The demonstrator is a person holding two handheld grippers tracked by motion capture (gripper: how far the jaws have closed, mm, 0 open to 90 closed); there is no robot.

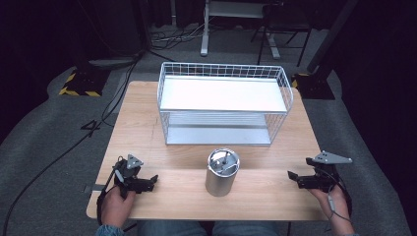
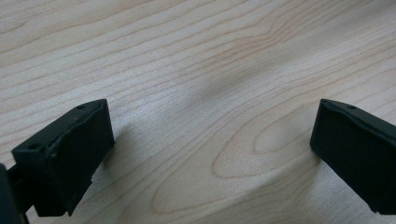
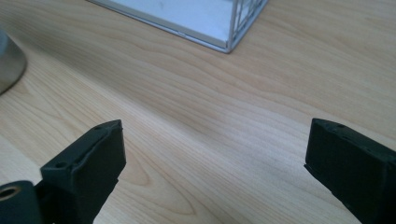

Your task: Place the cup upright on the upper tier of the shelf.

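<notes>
Light wood bench (image 1: 147,123) fills frame centre. White wire rack (image 1: 223,103) with two shelves sits upper centre on it. Metal canister (image 1: 222,172) stands lower centre, just below the rack.

Each hand holds a black two-jaw gripper. The left gripper (image 1: 153,180) carries a small grey three-cornered plate on top, dotted with dark screw holes; the right gripper (image 1: 291,177) has a longer one, flat and pale. A dark cable loops from each — the right with a small grey piece partway along. In the gripper views the jaws are blocky, matte black, with small round holes in their top faces. Blue denim shows at the bottom edge, and a blue cuff at the left wrist.
</notes>
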